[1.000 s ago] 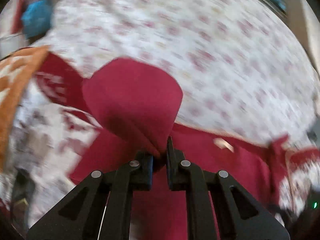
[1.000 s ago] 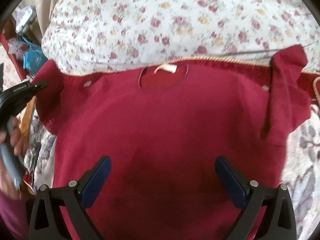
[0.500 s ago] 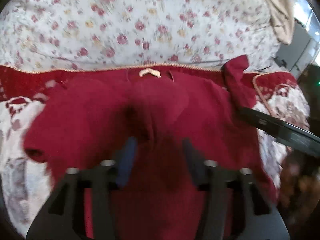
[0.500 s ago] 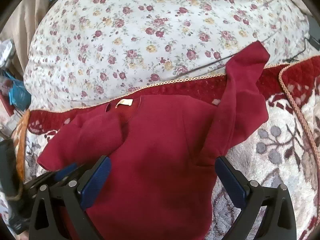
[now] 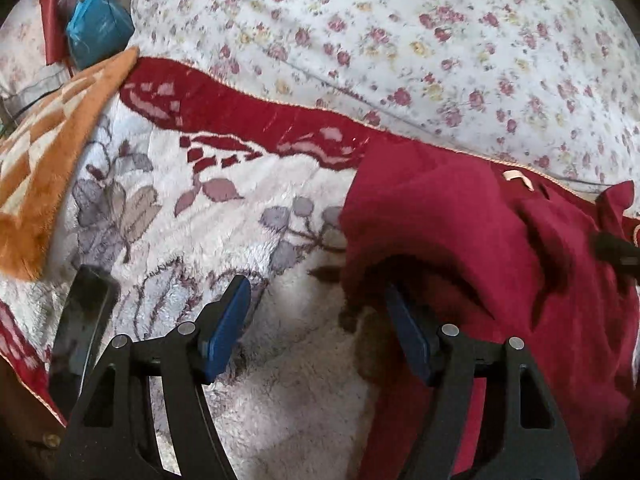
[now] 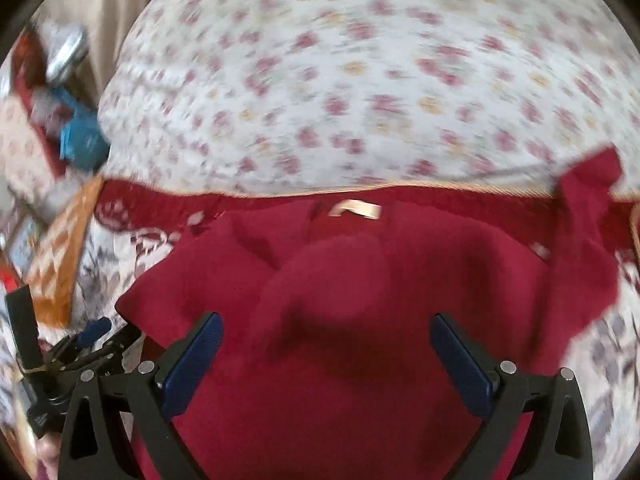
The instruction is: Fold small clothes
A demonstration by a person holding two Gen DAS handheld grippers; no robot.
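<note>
A small dark red sweater (image 6: 360,320) lies flat on a plush blanket, collar label (image 6: 356,209) at the far side. Its left sleeve (image 6: 332,276) lies folded across the chest. Its right sleeve (image 6: 588,208) sticks out at the far right. My right gripper (image 6: 326,360) is open and empty above the sweater's lower middle. My left gripper (image 5: 316,332) is open and empty at the sweater's left edge (image 5: 460,248), over bare blanket; its right finger touches the fabric. It also shows in the right wrist view (image 6: 92,340).
The blanket (image 5: 224,208) is white with grey leaves and a red border. A floral quilt (image 5: 400,40) rises behind. An orange checked cloth (image 5: 44,152), a blue bag (image 5: 96,28) and a dark phone (image 5: 84,320) lie at the left.
My left gripper let go of the left sleeve, which now lies across the chest, opened, and pulled back left off the sweater. My right gripper stayed open and shifted over the sweater.
</note>
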